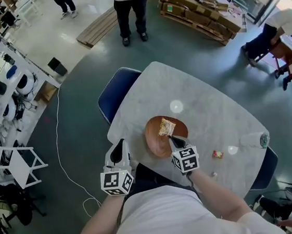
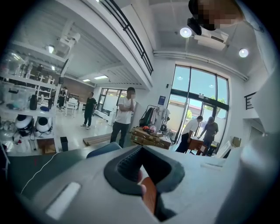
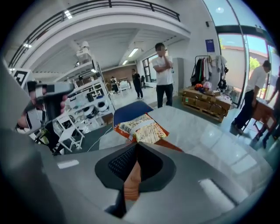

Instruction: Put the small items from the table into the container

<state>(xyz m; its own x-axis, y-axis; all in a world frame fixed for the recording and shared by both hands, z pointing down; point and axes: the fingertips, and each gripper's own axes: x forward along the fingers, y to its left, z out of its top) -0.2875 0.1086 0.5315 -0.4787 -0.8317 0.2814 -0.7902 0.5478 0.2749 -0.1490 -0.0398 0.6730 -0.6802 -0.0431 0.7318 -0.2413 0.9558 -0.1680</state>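
At the near edge of the tabletop (image 1: 202, 107), close to the person's body, are both pairs of tongs. The left tongs (image 1: 121, 144) hover by the left corner. The right tongs (image 1: 172, 139) point down at the near rim of the wooden bowl (image 1: 155, 141). Both pairs are clenched. In the slit of each a narrow brown strip shows, and I cannot tell if it is a small thing held or only something behind.

Toward the near right corner, two small items lie on the bare marble: a tiny pale piece (image 1: 214, 174) closest to the edge and, a little farther in, a red wrapped piece (image 1: 217, 154). They are apart from each other and from the bowl. I judge them very light, with a smooth wrapper that can slip away on the polished surface. So it seems better to come from straight above and pinch across the narrow side, with the tips touching the marble.

A yellow snack packet (image 1: 166, 126), soft and light, lies in the far half of the bowl. The bowl itself may slide if it is pushed. At the right corner a white cylinder (image 1: 254, 140) lies on its side, so it can roll. Beyond the far left edge stands a blue chair (image 1: 120, 93).
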